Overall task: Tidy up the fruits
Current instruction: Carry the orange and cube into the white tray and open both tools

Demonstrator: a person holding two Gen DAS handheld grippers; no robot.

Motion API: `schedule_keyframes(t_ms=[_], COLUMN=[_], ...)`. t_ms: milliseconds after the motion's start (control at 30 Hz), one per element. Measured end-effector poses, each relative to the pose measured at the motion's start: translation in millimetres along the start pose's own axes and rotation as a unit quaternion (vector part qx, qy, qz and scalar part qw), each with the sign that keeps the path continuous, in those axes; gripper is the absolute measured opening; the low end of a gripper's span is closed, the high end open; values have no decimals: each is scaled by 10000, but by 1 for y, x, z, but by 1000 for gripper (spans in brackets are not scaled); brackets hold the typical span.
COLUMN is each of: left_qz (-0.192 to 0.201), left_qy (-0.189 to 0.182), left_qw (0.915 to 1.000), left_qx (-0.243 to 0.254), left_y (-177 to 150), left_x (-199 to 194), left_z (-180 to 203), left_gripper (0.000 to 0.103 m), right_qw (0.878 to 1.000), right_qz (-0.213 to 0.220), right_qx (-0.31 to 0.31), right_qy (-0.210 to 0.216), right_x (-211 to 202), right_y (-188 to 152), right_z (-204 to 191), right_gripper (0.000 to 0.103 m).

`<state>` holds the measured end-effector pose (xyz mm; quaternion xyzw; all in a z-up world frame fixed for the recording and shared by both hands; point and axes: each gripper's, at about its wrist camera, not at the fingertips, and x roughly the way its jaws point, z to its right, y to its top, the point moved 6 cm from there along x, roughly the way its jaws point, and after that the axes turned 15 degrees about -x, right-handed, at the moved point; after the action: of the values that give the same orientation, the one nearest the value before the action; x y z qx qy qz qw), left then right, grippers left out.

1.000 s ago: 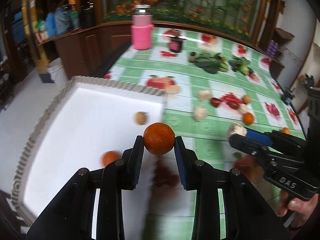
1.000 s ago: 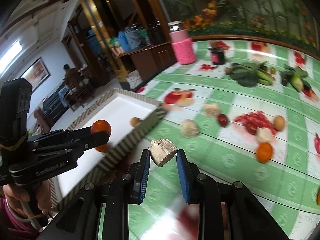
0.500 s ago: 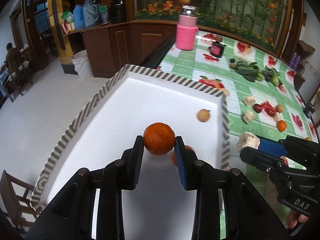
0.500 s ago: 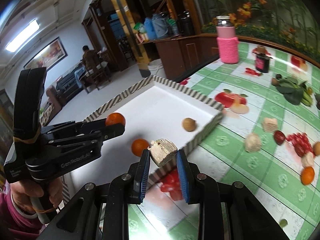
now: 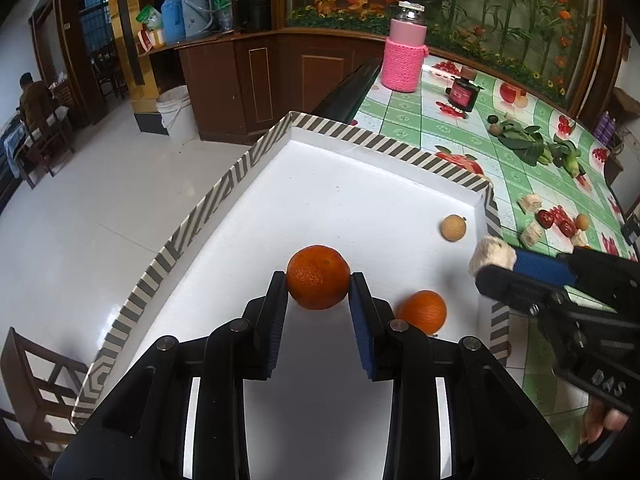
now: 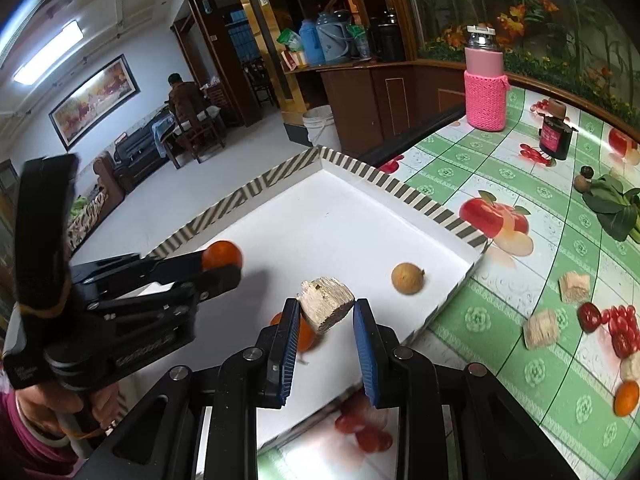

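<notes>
- The orange is pinched between the pads of the left hand-held gripper, held over the white floor of the tray.
- The right hand-held gripper is clamped on a pale fibrous chunk, above the tray's near-right part.
- In the tray lie a second orange, just right of the left fingers, and a small brown fruit near the right wall.
- The right hand-held gripper's tip with the chunk sits over the tray's right rim, close beside the held orange.
- Most of the tray floor, toward its far and left striped walls, is bare; the left wall hangs over the room floor.
- On the green checked desk beyond the right wall: more chunks, a red fruit, another orange, leafy greens, a dark jar and a pink-sleeved flask.
</notes>
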<state>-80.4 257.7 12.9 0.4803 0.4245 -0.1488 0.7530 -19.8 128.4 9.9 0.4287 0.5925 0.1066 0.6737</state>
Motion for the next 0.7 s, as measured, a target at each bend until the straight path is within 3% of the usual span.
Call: schedule_keyframes(t_ms=[700], left_qz=[-349], left_qy=[-47], left_qw=[9993], left_qx=[-139], left_y=[3], left_x=[18], left_z=[0], left_gripper=[31], right_qw=[9984], right_qz=[-547], right_qx=[119], right_qy=[66], right_x=[54], right_y=[8], right_z=[19], right_gripper=[26])
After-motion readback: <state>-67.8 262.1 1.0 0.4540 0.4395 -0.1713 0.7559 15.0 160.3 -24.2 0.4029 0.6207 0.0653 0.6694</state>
